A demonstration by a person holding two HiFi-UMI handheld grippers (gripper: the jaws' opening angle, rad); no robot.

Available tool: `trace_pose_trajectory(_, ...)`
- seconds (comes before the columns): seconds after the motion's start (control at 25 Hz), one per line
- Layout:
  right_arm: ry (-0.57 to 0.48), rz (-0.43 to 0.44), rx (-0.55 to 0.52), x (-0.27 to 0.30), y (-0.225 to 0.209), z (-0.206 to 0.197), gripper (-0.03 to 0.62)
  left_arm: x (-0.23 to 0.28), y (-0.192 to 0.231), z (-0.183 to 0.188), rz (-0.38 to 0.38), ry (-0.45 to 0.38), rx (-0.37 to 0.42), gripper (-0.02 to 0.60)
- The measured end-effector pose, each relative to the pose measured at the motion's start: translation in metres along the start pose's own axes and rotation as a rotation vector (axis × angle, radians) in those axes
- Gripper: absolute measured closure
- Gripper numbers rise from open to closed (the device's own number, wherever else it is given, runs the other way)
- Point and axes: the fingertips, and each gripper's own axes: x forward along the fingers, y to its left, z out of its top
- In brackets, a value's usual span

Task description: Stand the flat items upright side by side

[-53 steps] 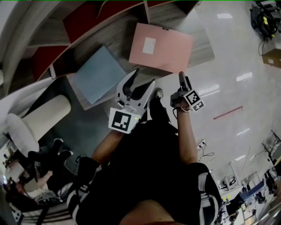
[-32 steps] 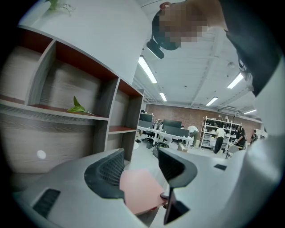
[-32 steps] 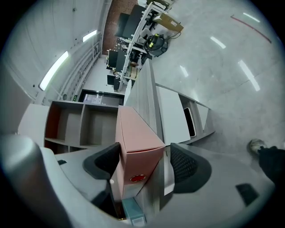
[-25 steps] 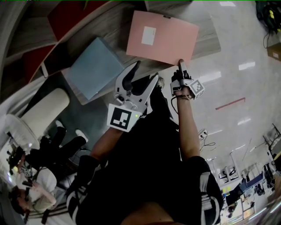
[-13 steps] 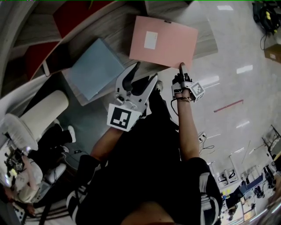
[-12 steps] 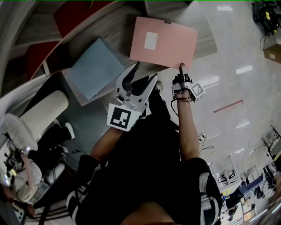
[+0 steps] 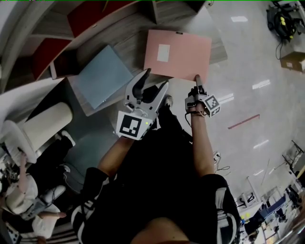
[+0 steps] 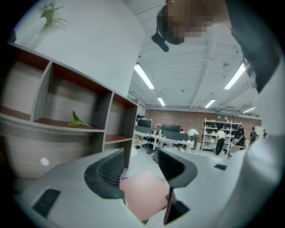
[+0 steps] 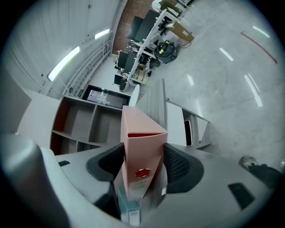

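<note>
A pink binder (image 7: 177, 52) with a white label lies flat on the wooden shelf top (image 7: 126, 45). A blue binder (image 7: 102, 81) lies flat to its left. My right gripper (image 7: 197, 78) is at the pink binder's near right corner. In the right gripper view the pink binder's spine (image 9: 140, 156) fills the gap between the closing jaws, and both pads touch its sides. The blue binder's spine (image 9: 130, 211) shows just below. My left gripper (image 7: 155, 80) hovers open and empty in front of the pink binder (image 8: 142, 196).
Open shelf compartments with red backs (image 7: 90, 14) run behind the binders. A green sprig (image 8: 76, 121) lies on one shelf. A white chair (image 7: 43, 124) and seated people are at the lower left. Glossy floor (image 7: 248, 86) lies to the right.
My right gripper has moved forward from short of the shelf to the pink binder's near right corner. The left gripper has stayed about where it was, still open.
</note>
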Motion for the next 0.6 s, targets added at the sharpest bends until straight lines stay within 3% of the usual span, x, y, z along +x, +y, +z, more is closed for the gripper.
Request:
trace_pose_trajectory(0.4, -0.036, 0.023, -0.321, -0.037, 0.072, 0.024, 0.315, -0.039, -0.041, 0.031, 0.019, -0.067, 0.014, 0.348)
trace_pose_trajectory(0.6, -0.027, 0.027, -0.492, -0.052, 0.109, 0.021, 0.316, -0.074, -0.056, 0.044, 0.071, -0.086, 0.043, 0.348)
